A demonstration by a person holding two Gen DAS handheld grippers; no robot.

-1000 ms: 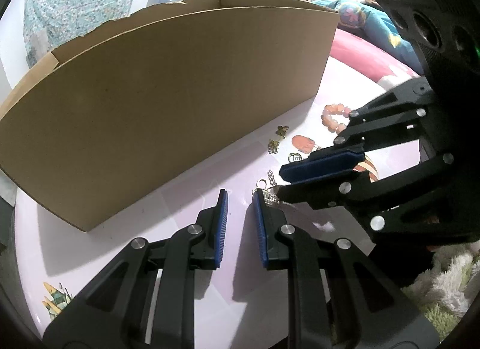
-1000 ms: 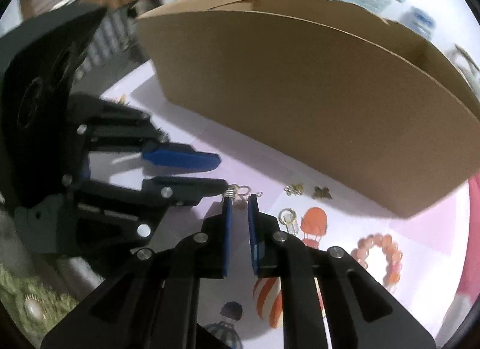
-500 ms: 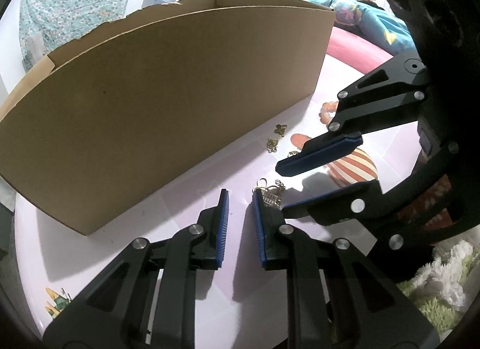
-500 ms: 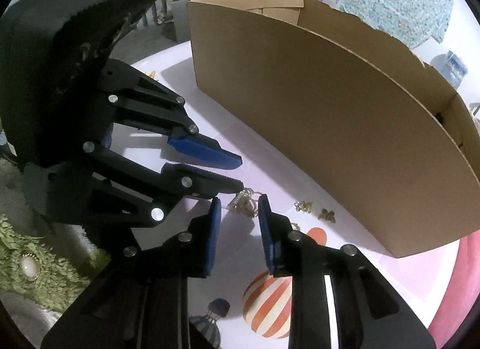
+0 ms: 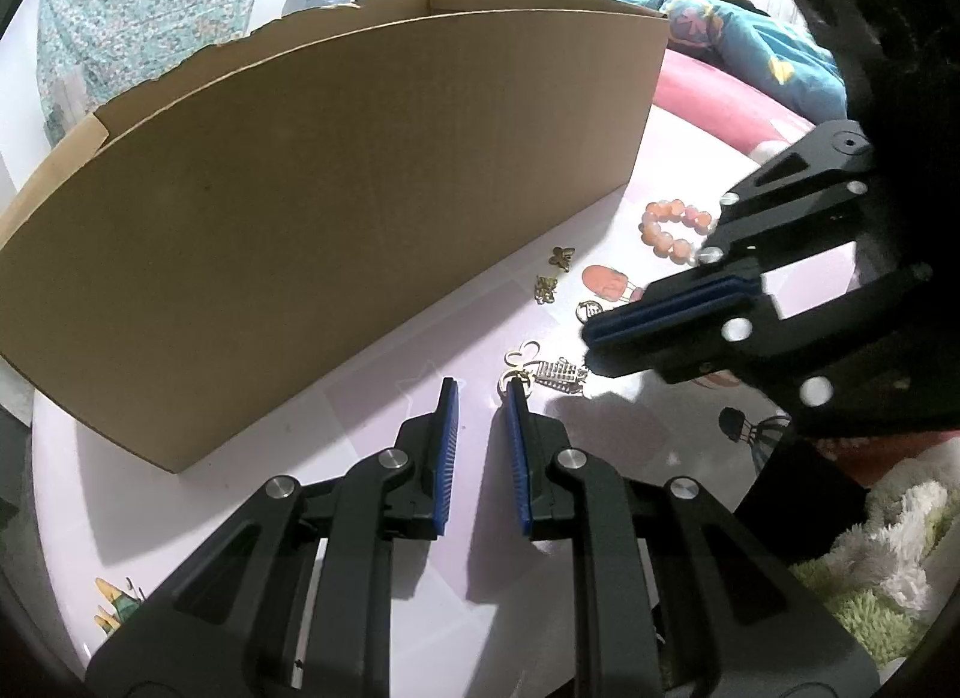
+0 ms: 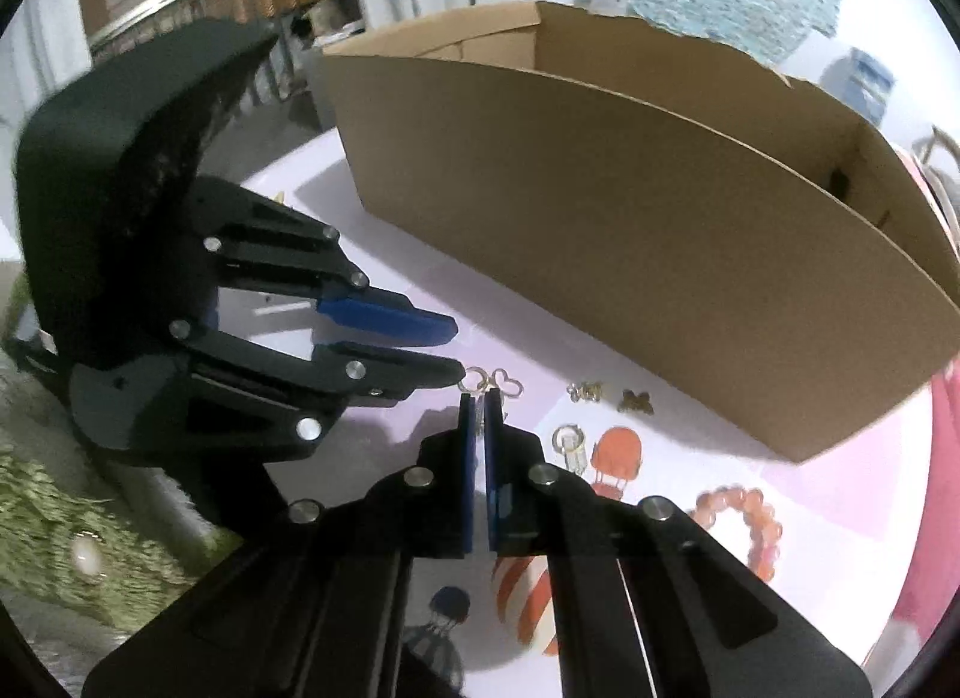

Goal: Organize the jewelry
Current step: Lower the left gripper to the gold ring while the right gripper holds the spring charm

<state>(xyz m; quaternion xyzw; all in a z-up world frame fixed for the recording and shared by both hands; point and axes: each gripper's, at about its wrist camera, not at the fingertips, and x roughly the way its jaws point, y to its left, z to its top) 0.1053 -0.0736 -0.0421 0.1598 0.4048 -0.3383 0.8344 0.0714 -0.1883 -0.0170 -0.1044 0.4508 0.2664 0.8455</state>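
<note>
A silver earring point(image 5: 555, 373) with a heart hook point(image 5: 521, 351) lies on the pale pink table point(image 5: 360, 398) before the cardboard box point(image 5: 312, 182). My left gripper point(image 5: 482, 392) is open, its tips just left of the earring. My right gripper point(image 5: 591, 332) comes from the right, shut, its tip at the earring's right end. In the right wrist view the right gripper point(image 6: 479, 401) is shut on the earring's dangling part, with the heart hook point(image 6: 507, 385) past the tips. The left gripper point(image 6: 453, 353) stands open beside it.
Two small gold charms point(image 5: 555, 272), a ring earring point(image 5: 589, 309) and a pink bead bracelet point(image 5: 669, 230) lie to the right on the table. A fluffy green and white rug point(image 5: 870, 548) is at lower right. The box point(image 6: 630, 206) wall stands close behind.
My right gripper has shut; half a second ago it was open around the earring. It has also shifted a little. The left gripper has stayed open in place.
</note>
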